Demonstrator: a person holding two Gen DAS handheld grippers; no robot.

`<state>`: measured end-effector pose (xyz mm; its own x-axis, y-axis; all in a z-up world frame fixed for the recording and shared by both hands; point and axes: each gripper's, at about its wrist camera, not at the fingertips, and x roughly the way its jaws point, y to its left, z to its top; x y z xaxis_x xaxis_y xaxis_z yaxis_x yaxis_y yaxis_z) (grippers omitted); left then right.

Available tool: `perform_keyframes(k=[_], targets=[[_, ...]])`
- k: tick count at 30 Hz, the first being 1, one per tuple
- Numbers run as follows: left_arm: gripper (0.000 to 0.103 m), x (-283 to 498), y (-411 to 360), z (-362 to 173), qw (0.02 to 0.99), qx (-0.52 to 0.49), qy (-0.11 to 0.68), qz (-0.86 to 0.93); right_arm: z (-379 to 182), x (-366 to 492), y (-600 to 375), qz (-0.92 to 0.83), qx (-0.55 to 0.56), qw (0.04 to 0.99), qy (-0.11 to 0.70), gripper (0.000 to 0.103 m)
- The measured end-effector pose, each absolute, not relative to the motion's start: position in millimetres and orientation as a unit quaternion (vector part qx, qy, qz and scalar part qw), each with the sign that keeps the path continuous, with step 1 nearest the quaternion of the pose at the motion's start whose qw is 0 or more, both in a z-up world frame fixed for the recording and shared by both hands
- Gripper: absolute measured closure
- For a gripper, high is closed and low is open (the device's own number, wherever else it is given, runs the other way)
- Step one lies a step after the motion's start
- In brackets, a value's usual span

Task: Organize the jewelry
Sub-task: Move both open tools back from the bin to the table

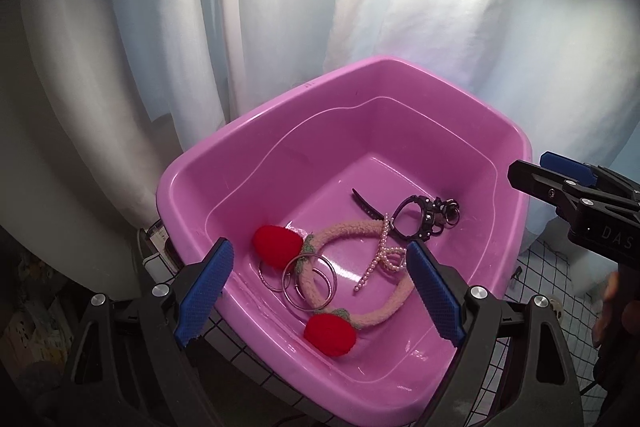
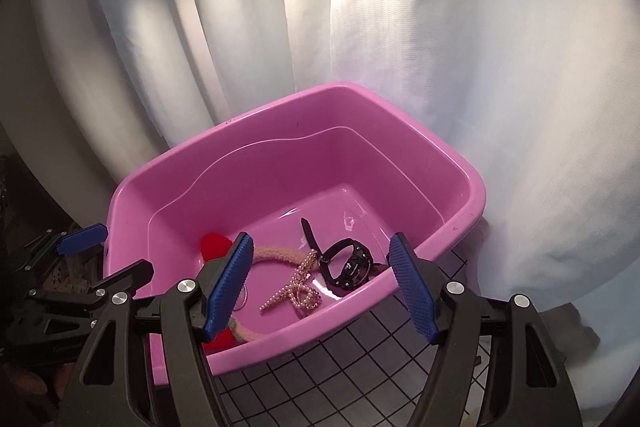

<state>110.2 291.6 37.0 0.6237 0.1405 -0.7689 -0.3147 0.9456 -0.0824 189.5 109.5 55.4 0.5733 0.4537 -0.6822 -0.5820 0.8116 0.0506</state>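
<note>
White curtain (image 1: 280,27) hangs behind; black wire grid (image 2: 360,359) serves as the work surface, with a pink tub (image 1: 400,75) sitting on it.

All jewelry in view is already in the tub: fuzzy headband (image 1: 352,231) with two red strawberries (image 1: 276,246), metal rings (image 1: 310,281) lying over the headband, pearl strand (image 1: 380,259) draped across it, black strap piece (image 1: 416,217) with a buckle toward the far right corner. Pieces overlap and touch in one loose pile near the tub's front; none sorted apart.

Left gripper (image 1: 320,295) hovers over the tub's near rim, jaws spread wide, nothing between them. Right gripper (image 2: 322,293) also hovers at the rim, jaws apart and empty, roughly framing the pearls and black strap from its own view.

Judgement: gathering looks done or nearly done, since no loose item shows on the grid in either view. Can't tell whether more items lie outside the frames. If organizing means separating the pieces, that is not yet done; everything is tangled together. No other container is visible.
</note>
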Motion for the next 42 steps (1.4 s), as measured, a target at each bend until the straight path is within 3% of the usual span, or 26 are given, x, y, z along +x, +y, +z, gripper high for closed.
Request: perform_keyframes(k=[14,24,34,42], targets=[[0.014,63,232,68,0.912,-0.099,0.380,0.113,65,113,39,0.268,-0.080,0.906,0.318,0.035],[0.007,41,159,69,0.928,-0.086,0.358,0.061,28,58,-67,0.213,-0.036,0.924,0.316,0.034],[0.006,53,85,24,0.916,-0.060,0.396,-0.004,-36,28,-161,0.125,0.010,0.923,0.364,0.033],[0.006,86,54,-20,0.904,-0.041,0.422,-0.046,-82,26,-181,0.087,0.043,0.912,0.398,0.033]])
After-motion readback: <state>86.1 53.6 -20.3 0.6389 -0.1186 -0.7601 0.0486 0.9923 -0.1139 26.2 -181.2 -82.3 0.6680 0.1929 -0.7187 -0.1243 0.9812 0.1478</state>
